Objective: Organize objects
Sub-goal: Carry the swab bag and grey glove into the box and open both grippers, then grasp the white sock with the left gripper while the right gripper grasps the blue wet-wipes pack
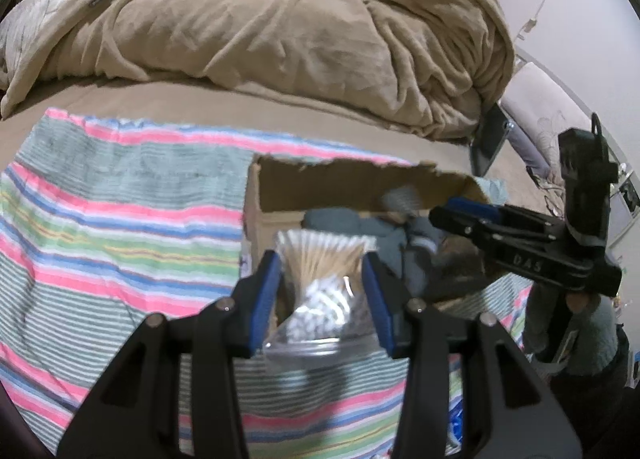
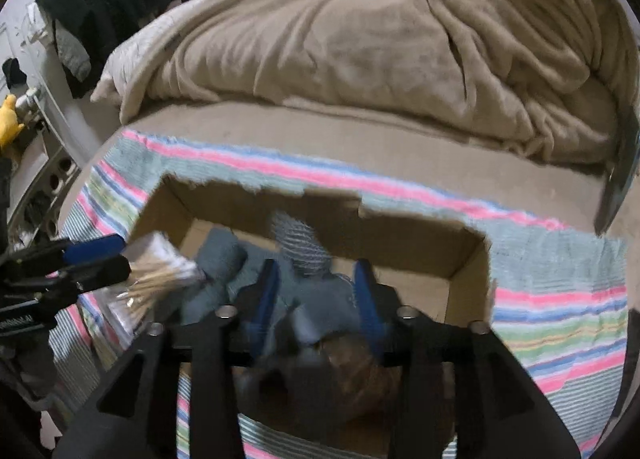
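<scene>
Your left gripper (image 1: 322,291) grips a bag of cotton swabs (image 1: 324,259) at the cardboard box (image 1: 360,179) rim; your right gripper (image 2: 316,299) hangs spread, empty, over rolled cloths (image 2: 224,259) already packed.

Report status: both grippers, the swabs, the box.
Left gripper shut on bag of cotton swabs, at the cardboard box edge. Right gripper open, empty, over grey cloths inside. Nothing blocking the box.

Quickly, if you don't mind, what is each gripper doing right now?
Left gripper: closed on the clear plastic bag of wooden cotton swabs.
Right gripper: open, empty, over the cardboard box.
</scene>
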Motion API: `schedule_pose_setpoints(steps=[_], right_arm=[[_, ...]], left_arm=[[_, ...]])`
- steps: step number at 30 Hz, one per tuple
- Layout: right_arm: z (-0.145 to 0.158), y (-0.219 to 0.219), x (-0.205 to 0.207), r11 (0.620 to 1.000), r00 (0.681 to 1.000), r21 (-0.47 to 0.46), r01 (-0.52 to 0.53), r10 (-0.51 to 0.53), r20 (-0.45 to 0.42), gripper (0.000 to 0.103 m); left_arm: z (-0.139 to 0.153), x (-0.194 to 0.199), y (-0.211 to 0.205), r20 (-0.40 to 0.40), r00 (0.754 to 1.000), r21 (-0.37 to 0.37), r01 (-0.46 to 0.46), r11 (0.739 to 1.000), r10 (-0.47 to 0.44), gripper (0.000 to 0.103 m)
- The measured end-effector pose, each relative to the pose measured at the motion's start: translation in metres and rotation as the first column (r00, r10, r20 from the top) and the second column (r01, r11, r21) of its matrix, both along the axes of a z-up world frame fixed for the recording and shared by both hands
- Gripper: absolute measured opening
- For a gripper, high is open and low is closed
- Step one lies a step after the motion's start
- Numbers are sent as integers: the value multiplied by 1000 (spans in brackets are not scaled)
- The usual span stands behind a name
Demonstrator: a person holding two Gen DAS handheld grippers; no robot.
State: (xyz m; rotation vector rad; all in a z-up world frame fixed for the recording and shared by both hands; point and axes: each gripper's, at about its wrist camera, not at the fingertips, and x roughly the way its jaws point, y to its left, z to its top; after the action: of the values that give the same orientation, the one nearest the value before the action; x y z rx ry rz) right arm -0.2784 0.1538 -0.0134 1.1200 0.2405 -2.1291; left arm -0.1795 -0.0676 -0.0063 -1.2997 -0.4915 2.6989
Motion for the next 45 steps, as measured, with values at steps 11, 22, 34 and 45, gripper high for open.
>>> schedule_pose_setpoints(steps=[11,22,34,45], right_arm=[[13,47,15,998,998,-33,62,-62,5,52],[39,73,56,995,998,-78,59,-61,-23,79],[46,92,95,994,997,-79,72,-75,-34,79],[38,102,121,995,997,-70,69,-70,-14,79]], left_arm=[[1,3,5,-1,1000,-28,-13,1000,13,45],[28,35,17,-27,999,-55,20,998,-21,64],[25,78,39,5,998,-58,59,997,-59,64],[12,104,58,46,996,-47,82,996,-80,64]])
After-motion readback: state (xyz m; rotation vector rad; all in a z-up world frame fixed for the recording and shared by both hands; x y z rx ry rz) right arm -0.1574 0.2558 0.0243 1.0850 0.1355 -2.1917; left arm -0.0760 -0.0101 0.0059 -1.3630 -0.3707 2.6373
